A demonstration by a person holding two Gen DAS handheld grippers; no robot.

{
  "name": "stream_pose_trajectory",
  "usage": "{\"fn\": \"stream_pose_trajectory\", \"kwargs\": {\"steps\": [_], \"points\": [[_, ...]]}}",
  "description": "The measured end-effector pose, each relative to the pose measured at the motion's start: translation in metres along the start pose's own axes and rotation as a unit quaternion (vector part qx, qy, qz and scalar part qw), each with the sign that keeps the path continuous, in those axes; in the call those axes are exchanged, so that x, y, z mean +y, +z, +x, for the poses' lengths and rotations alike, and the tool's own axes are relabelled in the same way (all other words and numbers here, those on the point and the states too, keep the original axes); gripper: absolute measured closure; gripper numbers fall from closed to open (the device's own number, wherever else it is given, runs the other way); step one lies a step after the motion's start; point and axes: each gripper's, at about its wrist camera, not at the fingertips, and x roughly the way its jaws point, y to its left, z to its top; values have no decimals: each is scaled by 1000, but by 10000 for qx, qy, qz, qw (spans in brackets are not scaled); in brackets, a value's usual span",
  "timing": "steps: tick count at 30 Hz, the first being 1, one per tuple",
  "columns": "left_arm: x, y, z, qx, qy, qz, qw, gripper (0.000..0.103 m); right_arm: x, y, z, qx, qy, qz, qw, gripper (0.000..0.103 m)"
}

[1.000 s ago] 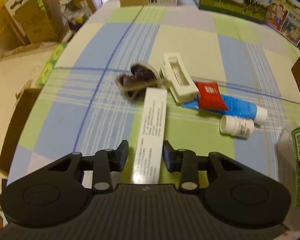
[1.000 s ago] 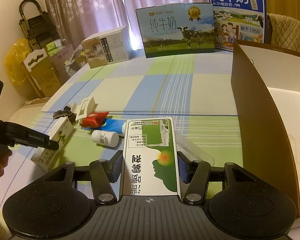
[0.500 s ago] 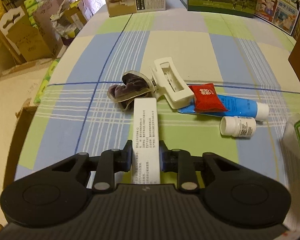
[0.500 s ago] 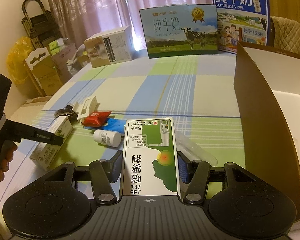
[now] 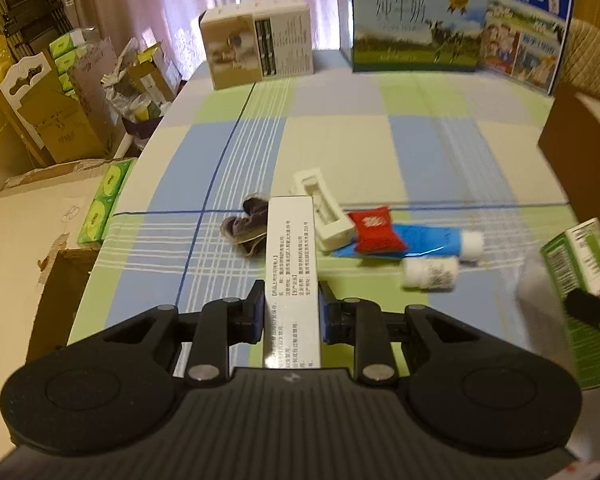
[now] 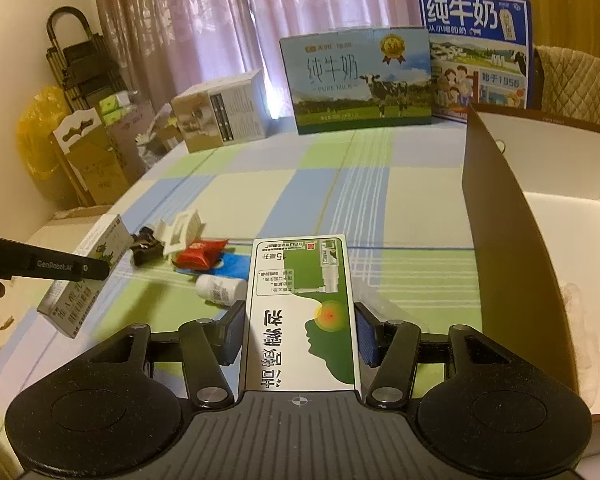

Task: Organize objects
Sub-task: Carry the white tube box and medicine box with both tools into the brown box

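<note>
Above the bench's near edge, my left tongs [image 5: 291,312] clamp a white medicine carton [image 5: 291,264]; my right tongs [image 6: 300,332] clamp a green throat-spray box [image 6: 302,312]. Next, I judge, both go into the open cardboard box [image 6: 496,216] at the right edge.

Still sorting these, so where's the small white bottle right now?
The white bottle lies on its side on the tablecloth, just in front of the blue tube and the red packet.
</note>
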Motion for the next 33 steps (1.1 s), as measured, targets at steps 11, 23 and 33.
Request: {"fn": "stream_pose_trajectory", "kwargs": {"steps": [11, 23, 33], "points": [[-31, 14, -62, -415, -600, -57, 9973, 81, 6, 27, -58, -769, 181, 7, 9969, 51], [-157, 63, -96, -793, -1642, 611, 9813, 81, -92, 66, -129, -1202, -253, 450, 9914, 51], [-275, 98, -69, -453, -2296, 1003, 9670, 81, -190, 73, -124, -862, -895, 916, 9880, 51]]}}
